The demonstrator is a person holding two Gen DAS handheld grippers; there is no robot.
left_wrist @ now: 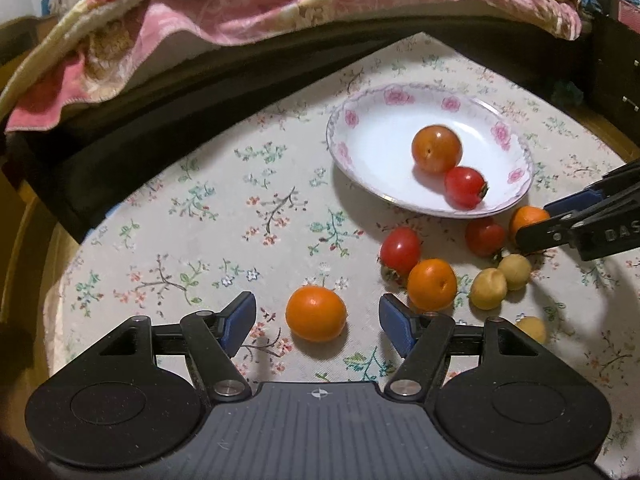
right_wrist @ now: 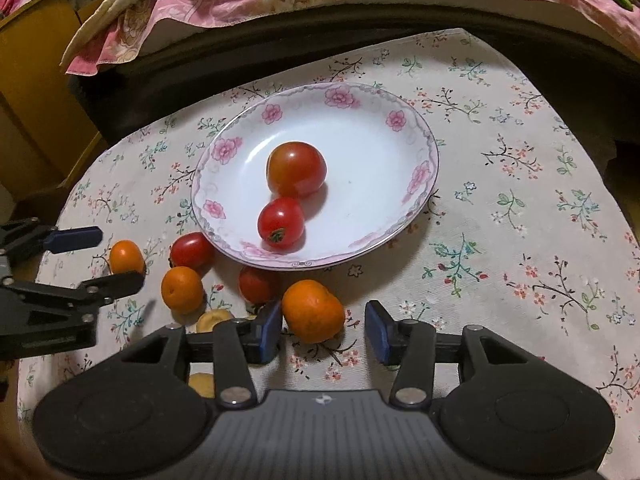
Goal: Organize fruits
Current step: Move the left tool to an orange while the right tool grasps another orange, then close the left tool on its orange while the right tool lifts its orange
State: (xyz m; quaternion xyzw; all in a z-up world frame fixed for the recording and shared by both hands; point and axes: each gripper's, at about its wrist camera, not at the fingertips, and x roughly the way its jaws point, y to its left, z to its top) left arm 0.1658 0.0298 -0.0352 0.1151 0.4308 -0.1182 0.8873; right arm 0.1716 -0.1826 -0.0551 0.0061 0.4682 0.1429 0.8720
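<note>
With both grippers' jaws spread wide, the right gripper (right_wrist: 324, 330) is straddling an orange (right_wrist: 313, 311) off-centre, risking knocking it sideways across the tabletop (right_wrist: 520, 200).

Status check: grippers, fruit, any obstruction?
Left gripper and right gripper open, an orange between each. Two tomatoes on plate. Path clear.
</note>
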